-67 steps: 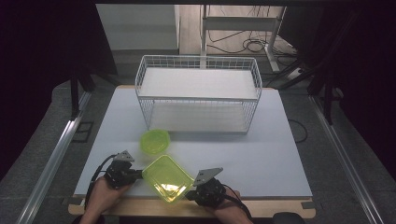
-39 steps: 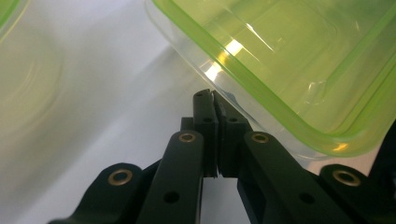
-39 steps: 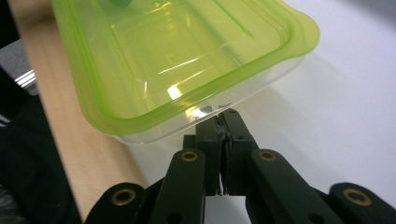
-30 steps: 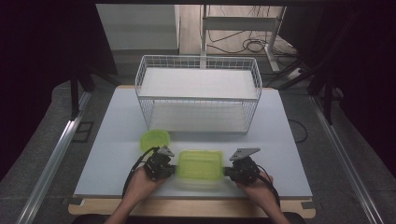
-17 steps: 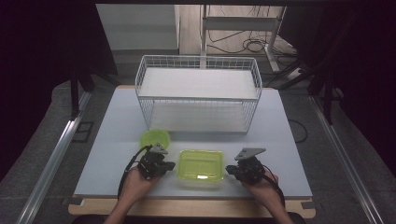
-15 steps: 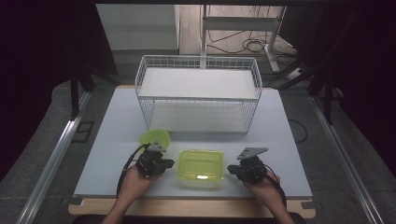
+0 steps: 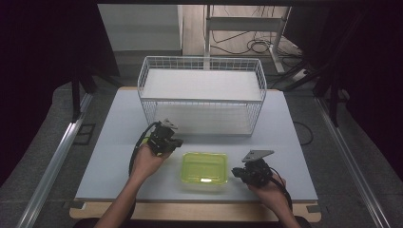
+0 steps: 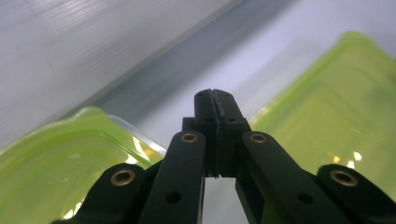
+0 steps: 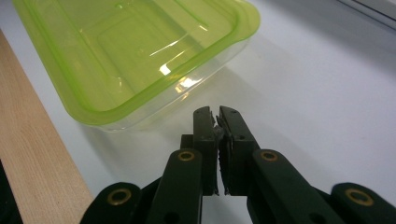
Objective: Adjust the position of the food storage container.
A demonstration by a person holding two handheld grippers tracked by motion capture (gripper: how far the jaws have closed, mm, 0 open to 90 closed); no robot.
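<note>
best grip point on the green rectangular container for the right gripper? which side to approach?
Probably the flared rim on the short side of the green container nearest the right gripper. The lip overhangs the clear wall there, leaving room for one jaw under and one over. It sits flat and open-side up on the table, so come in low from its right, jaws opened first; they look shut now.

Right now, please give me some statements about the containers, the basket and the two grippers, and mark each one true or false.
1. The rectangular green container lies inside the wire basket. False: it lies on the white table, in front of the basket.
2. The right gripper is shut on nothing. True.
3. The left gripper is wide open. False: its jaws are shut.
4. The wire basket holds no container. True.
5. The right gripper grips the container's rim. False: it sits apart, beside it.
</note>
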